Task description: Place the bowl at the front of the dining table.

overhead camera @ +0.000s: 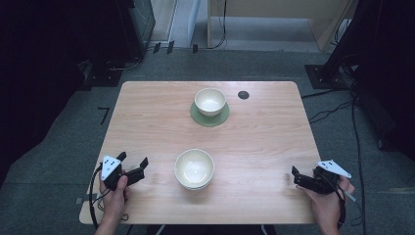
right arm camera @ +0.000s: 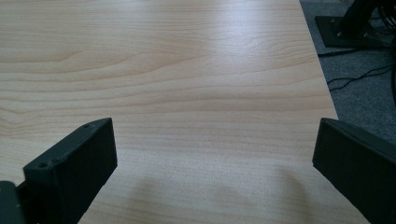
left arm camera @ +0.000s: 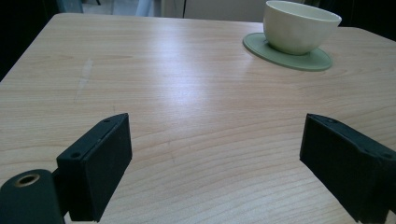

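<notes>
A cream bowl [overhead camera: 210, 101] stands on a round green coaster [overhead camera: 209, 118] at the far middle of the wooden table [overhead camera: 264, 142]. Nearer the front middle sits a larger cream bowl [overhead camera: 195, 168], which looks stacked in a second one. My left gripper [overhead camera: 132, 159] is held at the front left, open and holding nothing, pointing towards the table's middle. In the left gripper view its open gripper [left arm camera: 215, 135] faces bare wood, with the bowl [left arm camera: 299, 25] and coaster [left arm camera: 289, 58] far ahead to the right. My right gripper [overhead camera: 296, 177] at the front right is open over bare wood [right arm camera: 187, 84].
A small black round disc [overhead camera: 243, 94] lies on the table to the right of the far bowl. Grey floor with cables [overhead camera: 333, 107] lies beyond the table's right edge [right arm camera: 322, 88]. Dark stands [overhead camera: 328, 73] are on the floor at the back right.
</notes>
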A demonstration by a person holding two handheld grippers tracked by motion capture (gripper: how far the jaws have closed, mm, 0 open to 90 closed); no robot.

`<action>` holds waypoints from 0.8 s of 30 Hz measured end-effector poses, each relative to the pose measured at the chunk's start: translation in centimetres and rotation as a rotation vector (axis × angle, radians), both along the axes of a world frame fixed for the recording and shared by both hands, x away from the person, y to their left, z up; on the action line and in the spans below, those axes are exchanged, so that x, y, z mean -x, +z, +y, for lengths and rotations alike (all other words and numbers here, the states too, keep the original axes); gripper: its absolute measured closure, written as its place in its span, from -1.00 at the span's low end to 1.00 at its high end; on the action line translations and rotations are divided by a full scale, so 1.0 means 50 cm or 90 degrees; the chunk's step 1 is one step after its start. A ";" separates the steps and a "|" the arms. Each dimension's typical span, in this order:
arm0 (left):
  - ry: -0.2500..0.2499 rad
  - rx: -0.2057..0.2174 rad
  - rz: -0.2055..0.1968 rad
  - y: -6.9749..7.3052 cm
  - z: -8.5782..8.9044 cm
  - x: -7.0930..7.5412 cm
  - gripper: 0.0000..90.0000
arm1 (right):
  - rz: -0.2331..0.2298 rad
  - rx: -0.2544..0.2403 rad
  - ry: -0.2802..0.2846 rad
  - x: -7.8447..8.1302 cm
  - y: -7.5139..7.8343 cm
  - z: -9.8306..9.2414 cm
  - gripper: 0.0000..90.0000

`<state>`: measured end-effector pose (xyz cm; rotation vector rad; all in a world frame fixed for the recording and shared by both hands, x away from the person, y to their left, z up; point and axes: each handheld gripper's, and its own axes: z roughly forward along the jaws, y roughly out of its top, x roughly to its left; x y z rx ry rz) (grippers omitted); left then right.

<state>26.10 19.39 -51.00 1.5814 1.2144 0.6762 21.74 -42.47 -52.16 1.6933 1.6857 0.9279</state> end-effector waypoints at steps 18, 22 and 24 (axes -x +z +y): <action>-0.003 0.001 -0.001 0.000 0.000 -0.001 -0.80 | 0.011 0.009 0.014 0.002 -0.001 0.004 -1.00; -0.004 0.002 0.000 0.000 0.001 -0.001 -0.80 | 0.014 0.011 0.015 0.001 -0.001 0.005 -1.00; -0.004 0.002 0.000 0.000 0.001 -0.001 -0.80 | 0.015 0.012 0.015 0.001 -0.002 0.005 -1.00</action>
